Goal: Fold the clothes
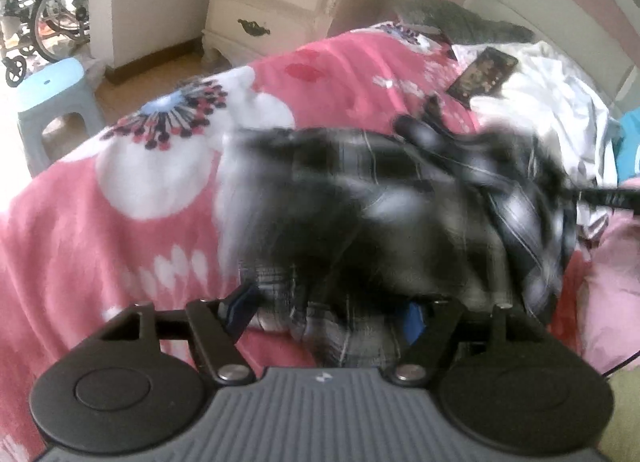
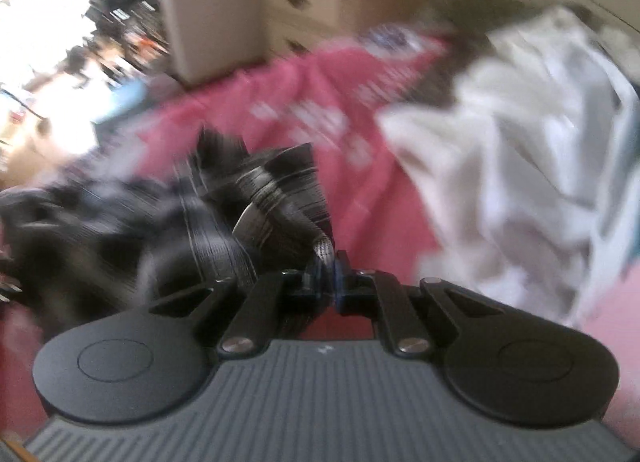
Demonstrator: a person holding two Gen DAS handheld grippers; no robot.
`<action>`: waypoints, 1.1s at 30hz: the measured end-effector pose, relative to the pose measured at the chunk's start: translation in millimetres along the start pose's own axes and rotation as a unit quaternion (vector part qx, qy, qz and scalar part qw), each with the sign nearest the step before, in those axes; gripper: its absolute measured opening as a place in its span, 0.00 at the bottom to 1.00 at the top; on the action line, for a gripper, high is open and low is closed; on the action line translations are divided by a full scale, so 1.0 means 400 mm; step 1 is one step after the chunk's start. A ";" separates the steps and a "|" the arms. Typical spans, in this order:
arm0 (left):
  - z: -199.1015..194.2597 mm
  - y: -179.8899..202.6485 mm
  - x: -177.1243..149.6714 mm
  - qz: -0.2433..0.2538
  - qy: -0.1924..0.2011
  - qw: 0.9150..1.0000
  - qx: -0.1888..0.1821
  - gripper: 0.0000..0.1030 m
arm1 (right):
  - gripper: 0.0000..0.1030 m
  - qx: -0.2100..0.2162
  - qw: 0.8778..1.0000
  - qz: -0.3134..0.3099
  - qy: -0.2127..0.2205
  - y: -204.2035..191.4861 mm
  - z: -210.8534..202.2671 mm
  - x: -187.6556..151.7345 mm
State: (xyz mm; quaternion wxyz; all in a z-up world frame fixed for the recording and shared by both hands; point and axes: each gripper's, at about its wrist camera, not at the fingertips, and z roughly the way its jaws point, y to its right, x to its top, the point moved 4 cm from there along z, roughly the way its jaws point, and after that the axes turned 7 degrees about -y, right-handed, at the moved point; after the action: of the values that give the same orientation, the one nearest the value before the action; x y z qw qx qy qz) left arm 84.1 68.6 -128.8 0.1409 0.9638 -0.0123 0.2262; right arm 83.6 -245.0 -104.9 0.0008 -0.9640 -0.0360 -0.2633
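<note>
Pink floral bedding [image 1: 120, 202] covers the bed, with a white nightstand [image 1: 272, 2] and a pale blue stool [image 1: 52, 102] on the floor beyond it. Ahead of the left hand-held gripper [image 1: 332, 314] lies a black-and-white plaid garment [image 1: 360, 202], badly blurred; its near edge reaches down between the spread jaws, and the pads do not press on it. Far ahead and to the right of that gripper, white laundry [image 1: 540, 102] is heaped beside a dark booklet [image 1: 482, 72].

The right hand-held gripper [image 2: 326, 280] has its jaws pressed together, pinching a corner of the plaid garment, whose bulk trails off to the gripper's left. White laundry sits ahead to its right.
</note>
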 end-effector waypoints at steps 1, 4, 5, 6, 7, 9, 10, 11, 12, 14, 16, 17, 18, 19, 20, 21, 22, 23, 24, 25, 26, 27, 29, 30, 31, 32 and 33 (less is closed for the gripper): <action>0.001 -0.002 0.003 -0.001 0.000 1.000 0.002 0.70 | 0.07 -0.011 1.000 0.017 -0.016 0.017 0.011 -0.006; 0.000 0.002 0.008 0.004 0.000 1.000 0.009 0.70 | 0.15 -0.009 0.997 0.072 -0.031 0.051 0.006 -0.010; 0.000 0.005 0.010 0.008 0.001 1.000 0.011 0.70 | 0.25 -0.005 0.997 0.074 -0.024 0.052 -0.011 -0.006; 0.000 0.008 0.014 0.011 0.002 1.000 0.013 0.70 | 0.34 -0.004 0.997 0.073 -0.013 0.050 -0.031 -0.002; -0.001 0.011 0.018 0.014 0.003 1.000 0.015 0.70 | 0.39 -0.007 0.998 0.061 0.008 0.044 -0.060 0.000; -0.004 0.016 0.027 0.017 0.008 1.000 0.014 0.70 | 0.52 -0.028 0.998 0.023 0.058 0.026 -0.118 0.011; -0.006 0.019 0.030 0.018 0.012 1.000 0.013 0.70 | 0.55 -0.037 0.996 0.005 0.080 0.017 -0.141 0.018; -0.009 0.022 0.033 0.018 0.015 1.000 0.011 0.70 | 0.60 -0.041 0.994 -0.010 0.099 0.006 -0.162 0.024; -0.013 0.023 0.035 0.015 0.019 1.000 0.007 0.70 | 0.62 -0.038 0.992 -0.026 0.115 -0.009 -0.180 0.031; -0.025 0.021 0.042 -0.001 0.031 1.000 -0.004 0.69 | 0.64 0.010 0.991 -0.067 0.118 -0.047 -0.193 0.049; -0.038 0.018 0.049 -0.016 0.043 0.999 -0.020 0.69 | 0.67 0.092 0.983 -0.127 0.097 -0.117 -0.180 0.062; -0.044 0.017 0.052 -0.021 0.048 0.998 -0.026 0.69 | 0.72 0.136 0.973 -0.166 0.082 -0.163 -0.167 0.065; -0.047 0.016 0.056 -0.022 0.049 0.998 -0.027 0.69 | 0.75 0.180 0.960 -0.204 0.066 -0.212 -0.154 0.066; -0.049 0.016 0.058 -0.022 0.049 0.998 -0.027 0.69 | 0.75 0.217 0.945 -0.241 0.051 -0.264 -0.139 0.065; -0.050 0.014 0.060 -0.022 0.049 0.998 -0.026 0.69 | 0.76 0.239 0.932 -0.269 0.042 -0.307 -0.126 0.062; -0.050 0.013 0.061 -0.023 0.049 0.998 -0.026 0.69 | 0.78 0.253 0.920 -0.297 0.032 -0.351 -0.110 0.055; -0.049 0.011 0.060 -0.025 0.049 0.998 -0.026 0.69 | 0.78 0.266 0.908 -0.324 0.023 -0.395 -0.095 0.049; -0.047 0.009 0.060 -0.028 0.048 0.998 -0.027 0.69 | 0.78 0.270 0.896 -0.351 0.017 -0.433 -0.078 0.041; -0.047 0.006 0.058 -0.030 0.048 0.998 -0.029 0.69 | 0.77 0.258 0.890 -0.376 0.018 -0.461 -0.059 0.030; -0.046 0.003 0.056 -0.033 0.048 0.998 -0.032 0.69 | 0.76 0.245 0.882 -0.401 0.019 -0.488 -0.040 0.019; -0.045 0.001 0.054 -0.034 0.047 0.998 -0.034 0.69 | 0.71 0.229 0.877 -0.422 0.022 -0.509 -0.023 0.011; -0.044 -0.002 0.052 -0.035 0.047 0.998 -0.035 0.69 | 0.53 0.207 0.876 -0.434 0.029 -0.518 -0.012 0.005; -0.042 -0.007 0.049 -0.038 0.047 0.997 -0.038 0.69 | 0.28 0.183 0.886 -0.425 0.034 -0.512 0.002 0.007; -0.042 -0.009 0.048 -0.040 0.048 0.997 -0.040 0.69 | 0.07 0.178 0.894 -0.410 0.033 -0.503 0.007 0.015; -0.042 -0.011 0.046 -0.041 0.049 0.997 -0.042 0.69 | 0.04 0.180 0.904 -0.385 0.032 -0.487 0.009 0.031; -0.043 -0.014 0.043 -0.041 0.049 0.997 -0.043 0.70 | 0.04 0.181 0.915 -0.360 0.034 -0.466 0.010 0.049; -0.044 -0.016 0.040 -0.041 0.049 0.997 -0.045 0.70 | 0.03 0.180 0.924 -0.336 0.038 -0.446 0.010 0.067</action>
State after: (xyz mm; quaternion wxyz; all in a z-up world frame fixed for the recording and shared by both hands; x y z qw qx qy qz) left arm 91.3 80.2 -108.4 0.1933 0.9438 0.0239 0.2669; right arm 96.1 -65.3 -97.7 0.0871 -0.8684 -0.4045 -0.2732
